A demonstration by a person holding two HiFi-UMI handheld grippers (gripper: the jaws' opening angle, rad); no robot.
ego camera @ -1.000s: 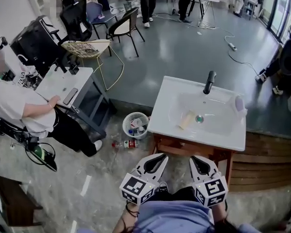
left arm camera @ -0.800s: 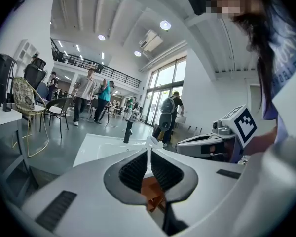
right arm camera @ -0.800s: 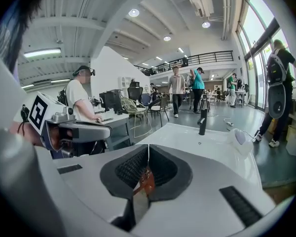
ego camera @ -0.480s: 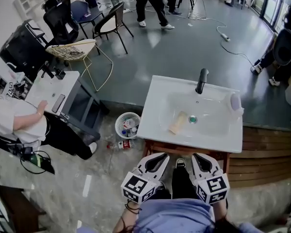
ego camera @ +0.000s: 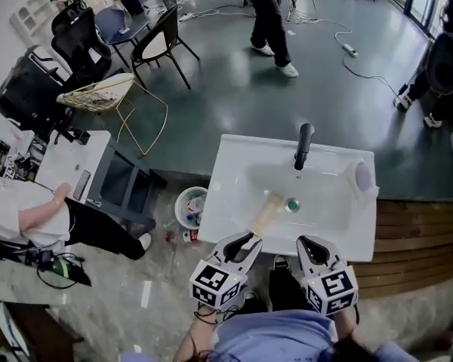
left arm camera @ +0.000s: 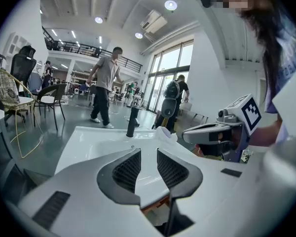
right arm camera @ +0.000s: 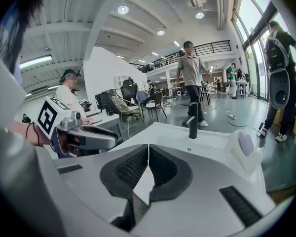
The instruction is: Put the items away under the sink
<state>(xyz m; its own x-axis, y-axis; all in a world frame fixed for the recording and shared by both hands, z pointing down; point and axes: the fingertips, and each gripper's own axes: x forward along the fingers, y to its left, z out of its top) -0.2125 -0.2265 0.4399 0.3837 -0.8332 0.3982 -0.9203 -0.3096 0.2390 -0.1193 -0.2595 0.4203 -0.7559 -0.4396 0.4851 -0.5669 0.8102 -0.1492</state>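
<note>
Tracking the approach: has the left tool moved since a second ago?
Yes: the left tool is now at the sink rim, previously short of it; its jaws have just been opening, empty.

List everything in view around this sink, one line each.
sink: one, white, centre
faucet: one, black, sink's back
item: one, beige, in basin left of drain
drain: one, green, basin middle
pale object: one, white and lilac, sink's right rim
bin: one, white, floor left of the sink
wire chair: one, cream, upper left
seated person: one, white top, far left
walking person: one, dark trousers, top
left gripper: one, white, bottom centre; jaws apart, empty, just been opening
right gripper: one, white, beside it; jaws shut, empty
</note>
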